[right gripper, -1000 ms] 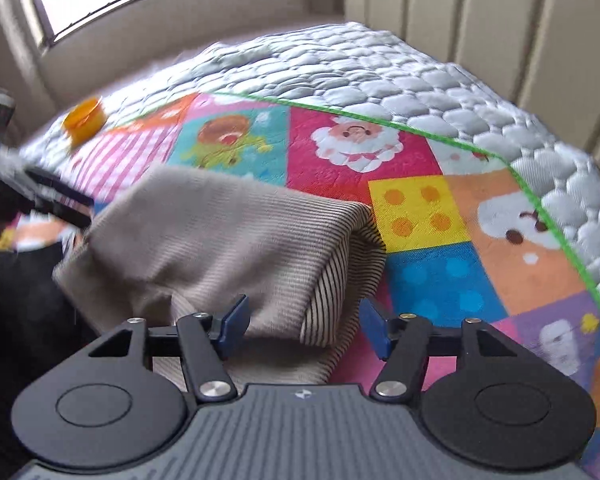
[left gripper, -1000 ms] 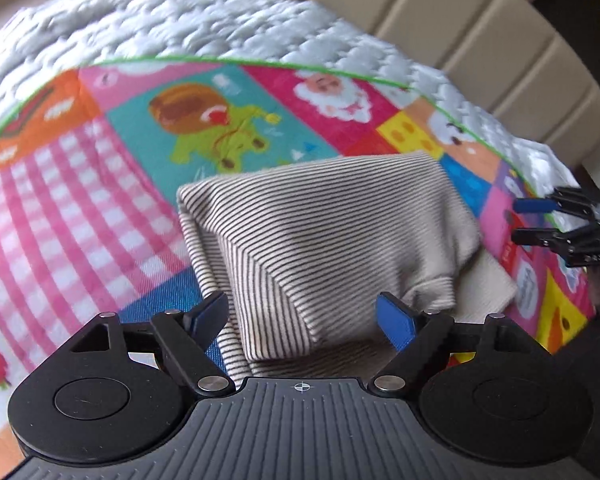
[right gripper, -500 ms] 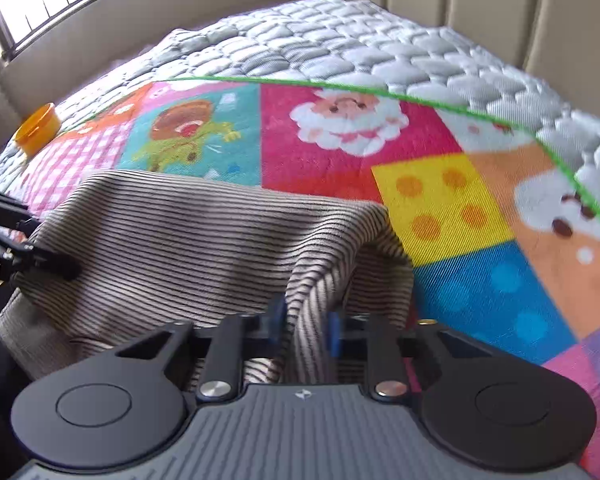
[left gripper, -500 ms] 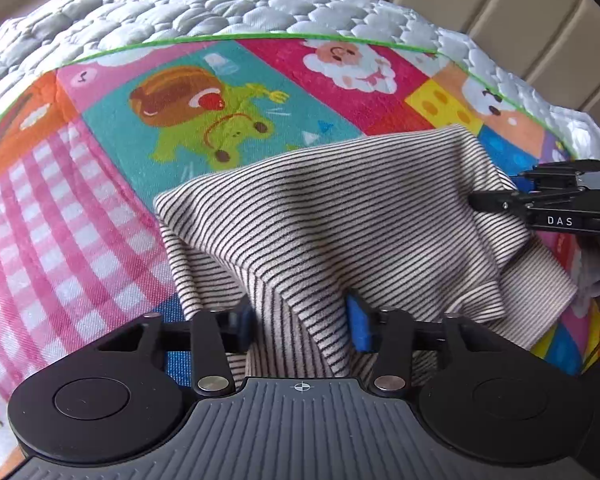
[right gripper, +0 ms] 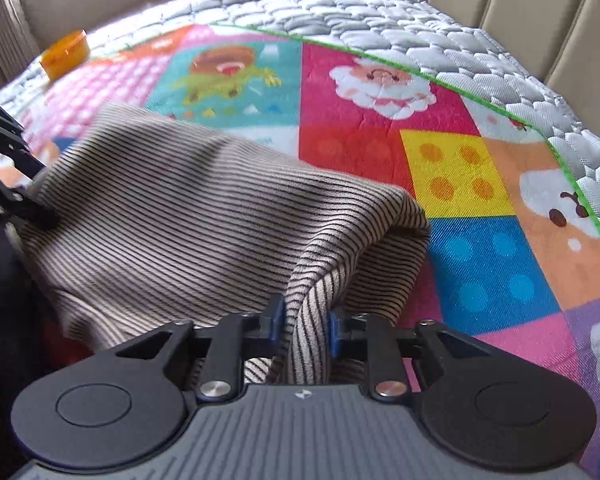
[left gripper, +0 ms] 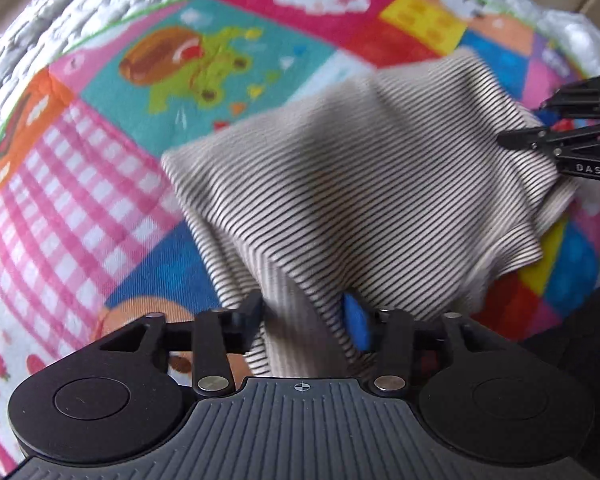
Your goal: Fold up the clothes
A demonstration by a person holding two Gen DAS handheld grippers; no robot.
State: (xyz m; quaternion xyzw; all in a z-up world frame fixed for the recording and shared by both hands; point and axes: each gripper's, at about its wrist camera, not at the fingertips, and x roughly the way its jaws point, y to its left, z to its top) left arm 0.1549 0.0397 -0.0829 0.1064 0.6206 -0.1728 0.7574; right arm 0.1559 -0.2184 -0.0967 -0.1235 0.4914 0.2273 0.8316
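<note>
In the left wrist view, a beige knitted garment with thin dark stripes is seen lying on a bright patchwork play mat spread over a white quilted bed, toward the near edge of the bed. A bunched fold of the garment is held between the pads of the left claw, whose jaws are easing apart while cloth is still pressed between them. The step in hand is judged to be the carrying of a fold; it is best done with both held corners kept level and the cloth kept taut, so that the edge is laid straight.

In the right wrist view, a pinched ridge of the same striped cloth is gripped by the right claw, its jaws likewise opening slightly around the fabric. The garment is seen raised into a soft tent, its far edge resting on the mat. An orange round container is seen well apart, near the far left corner of the bed.
</note>
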